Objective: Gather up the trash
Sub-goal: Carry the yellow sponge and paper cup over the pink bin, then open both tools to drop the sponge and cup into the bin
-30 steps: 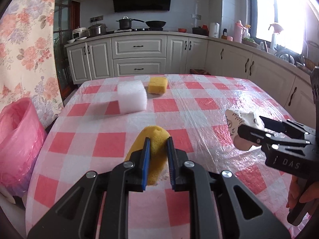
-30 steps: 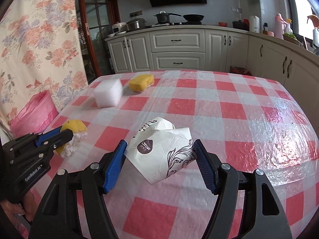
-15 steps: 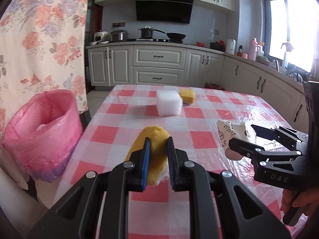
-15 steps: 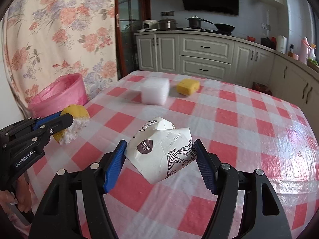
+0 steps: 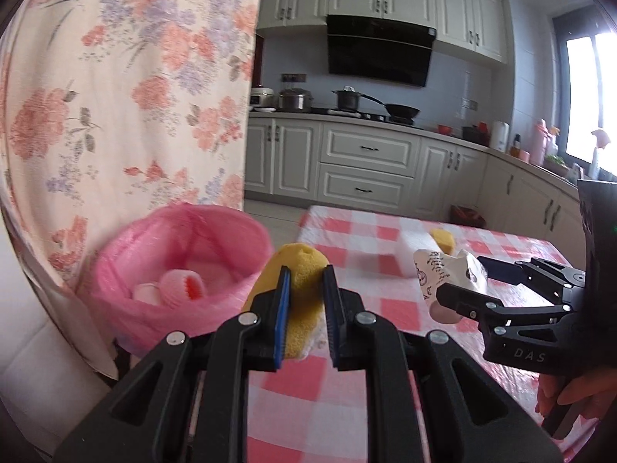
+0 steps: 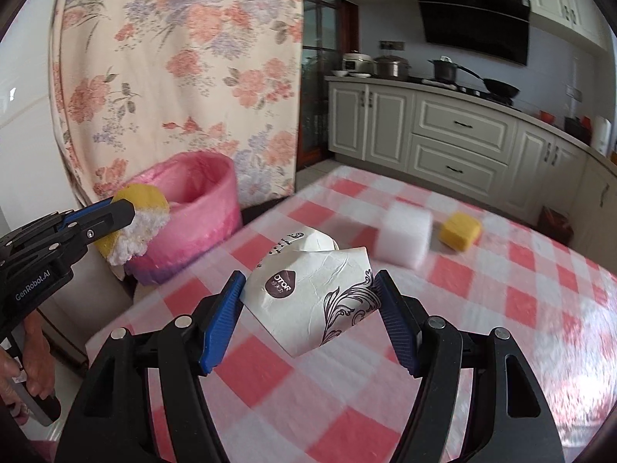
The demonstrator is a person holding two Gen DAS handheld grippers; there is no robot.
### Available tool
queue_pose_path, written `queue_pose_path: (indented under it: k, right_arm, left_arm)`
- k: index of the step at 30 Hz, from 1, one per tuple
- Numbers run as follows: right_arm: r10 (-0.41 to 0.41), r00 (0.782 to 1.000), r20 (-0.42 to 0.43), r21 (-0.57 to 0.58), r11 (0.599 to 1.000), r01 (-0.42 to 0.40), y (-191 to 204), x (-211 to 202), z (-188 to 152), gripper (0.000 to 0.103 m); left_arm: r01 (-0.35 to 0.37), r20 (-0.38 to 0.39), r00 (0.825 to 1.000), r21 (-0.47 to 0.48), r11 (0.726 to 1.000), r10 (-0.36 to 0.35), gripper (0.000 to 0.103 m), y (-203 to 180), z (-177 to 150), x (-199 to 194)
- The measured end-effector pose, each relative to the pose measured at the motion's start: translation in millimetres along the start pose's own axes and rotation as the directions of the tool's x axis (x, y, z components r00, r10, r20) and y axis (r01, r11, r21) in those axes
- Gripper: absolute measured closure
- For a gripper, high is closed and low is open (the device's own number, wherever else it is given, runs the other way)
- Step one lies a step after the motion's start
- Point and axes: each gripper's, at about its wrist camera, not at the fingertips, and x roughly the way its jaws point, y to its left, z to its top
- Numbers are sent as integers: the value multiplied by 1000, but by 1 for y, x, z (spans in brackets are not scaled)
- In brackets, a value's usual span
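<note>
Two grippers aloft, left gripper (image 5: 304, 289) jaws clenched on a yellow sponge (image 5: 302, 270), pink-lined trash bin (image 5: 154, 308) at ten o'clock, right gripper (image 6: 308, 308) jaws grasping a crumpled paper cup (image 6: 308, 297) above the checkered bench (image 6: 501, 308), white foam block (image 6: 405, 233) at one o'clock.

The bin (image 5: 181, 270) stands off the left edge of the surface (image 5: 385, 308), in front of the curtain (image 5: 115, 96), with trash lying in it. The left tool (image 5: 304, 308) holds a sponge (image 5: 304, 270) just right of the bin's rim. The right tool (image 6: 308, 308) holds a crumpled cup (image 6: 308, 293) above the surface. Farther back on the surface a foam block (image 6: 405, 231) sits left of a small sponge (image 6: 461, 230), near each other. Kitchen cabinets (image 5: 366, 166) stand behind.
</note>
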Motion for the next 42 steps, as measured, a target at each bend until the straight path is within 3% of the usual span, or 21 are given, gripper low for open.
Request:
queue_pose_path:
  k: [12, 21, 24, 26, 28, 30, 35, 38, 42]
  right_arm:
    - [197, 979, 45, -135, 973, -189, 72, 70, 75, 38]
    - [271, 962, 32, -158, 952, -262, 96, 122, 102, 37]
    - [316, 948, 25, -154, 939, -309, 97, 139, 108, 35]
    - [322, 946, 27, -154, 937, -314, 96, 146, 110, 25]
    - [315, 948, 37, -150, 940, -306, 93, 148, 112, 25]
    - [302, 952, 51, -138, 946, -293, 86, 144, 113, 25]
    - [274, 959, 70, -99, 959, -267, 66, 126, 107, 25]
    - [254, 965, 70, -77, 965, -249, 55, 113, 98, 25]
    - [225, 971, 78, -46, 974, -222, 39, 93, 85, 25]
  left_arm:
    - [-150, 20, 988, -88, 985, 153, 87, 97, 45, 35]
    - [-194, -21, 981, -145, 970, 193, 85, 134, 49, 70]
    - [-208, -35, 978, -170, 963, 205, 77, 143, 45, 78]
    - [-220, -47, 975, -200, 955, 215, 62, 149, 43, 81]
    - [-229, -49, 973, -214, 950, 224, 62, 153, 42, 80]
    - [-240, -46, 971, -214, 947, 236, 54, 153, 40, 77]
    - [-282, -34, 959, -190, 940, 281, 24, 143, 33, 69]
    - [-297, -13, 954, -185, 937, 300, 13, 132, 30, 61]
    - [-302, 1, 952, -150, 942, 305, 6, 108, 28, 55]
